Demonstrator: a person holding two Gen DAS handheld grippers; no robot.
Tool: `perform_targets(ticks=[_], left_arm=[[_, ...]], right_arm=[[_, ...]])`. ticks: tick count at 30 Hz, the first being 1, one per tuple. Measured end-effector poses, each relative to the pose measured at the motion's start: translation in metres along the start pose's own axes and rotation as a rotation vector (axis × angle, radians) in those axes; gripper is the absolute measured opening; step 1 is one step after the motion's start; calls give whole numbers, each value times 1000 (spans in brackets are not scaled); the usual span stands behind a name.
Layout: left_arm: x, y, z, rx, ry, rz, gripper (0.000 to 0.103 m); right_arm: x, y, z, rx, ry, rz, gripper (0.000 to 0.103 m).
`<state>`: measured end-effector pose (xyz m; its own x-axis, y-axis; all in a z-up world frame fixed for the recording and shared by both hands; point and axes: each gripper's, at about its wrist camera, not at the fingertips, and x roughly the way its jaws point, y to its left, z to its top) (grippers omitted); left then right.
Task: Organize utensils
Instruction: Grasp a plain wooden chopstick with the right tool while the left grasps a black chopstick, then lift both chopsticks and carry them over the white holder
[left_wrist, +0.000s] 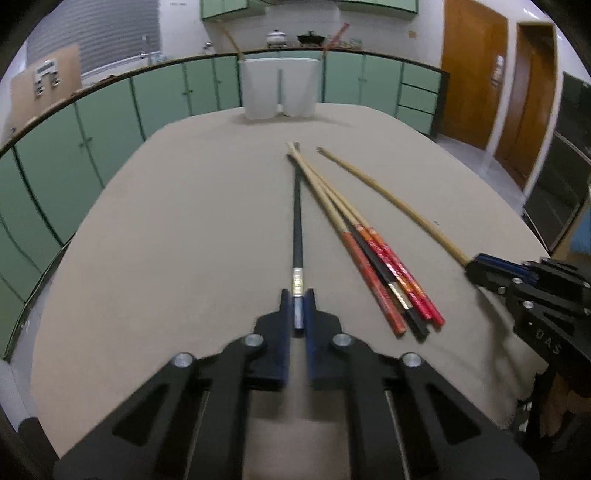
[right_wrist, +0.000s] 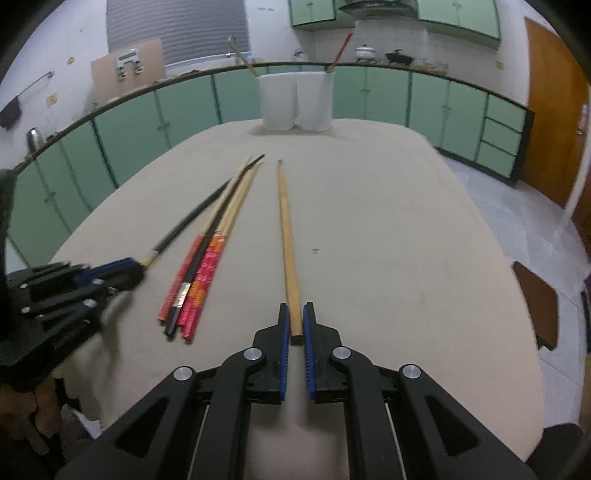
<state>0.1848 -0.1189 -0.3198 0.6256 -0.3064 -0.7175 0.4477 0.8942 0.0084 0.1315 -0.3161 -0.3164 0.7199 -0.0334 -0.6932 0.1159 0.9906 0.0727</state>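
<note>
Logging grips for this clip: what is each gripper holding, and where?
Left gripper clamps the black chopstick by its near end; right gripper clamps the bamboo chopstick likewise.

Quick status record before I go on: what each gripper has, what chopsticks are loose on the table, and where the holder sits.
left gripper: shut on the black chopstick, gripping its silver-banded end
right gripper: shut on the plain bamboo chopstick, at its thick end
loose pile: red-handled and black chopsticks bunched together on the table, between the two held ones
white holder: upright at the far edge of the table, a chopstick already sticking out at each side
table cover: beige cloth
</note>
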Motion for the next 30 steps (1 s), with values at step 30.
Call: perform_targets(ticks=[30], left_arm=[[-87, 52, 87, -119, -125, -5, 6]], right_arm=[[-84, -15, 106, -16, -93, 44, 7]])
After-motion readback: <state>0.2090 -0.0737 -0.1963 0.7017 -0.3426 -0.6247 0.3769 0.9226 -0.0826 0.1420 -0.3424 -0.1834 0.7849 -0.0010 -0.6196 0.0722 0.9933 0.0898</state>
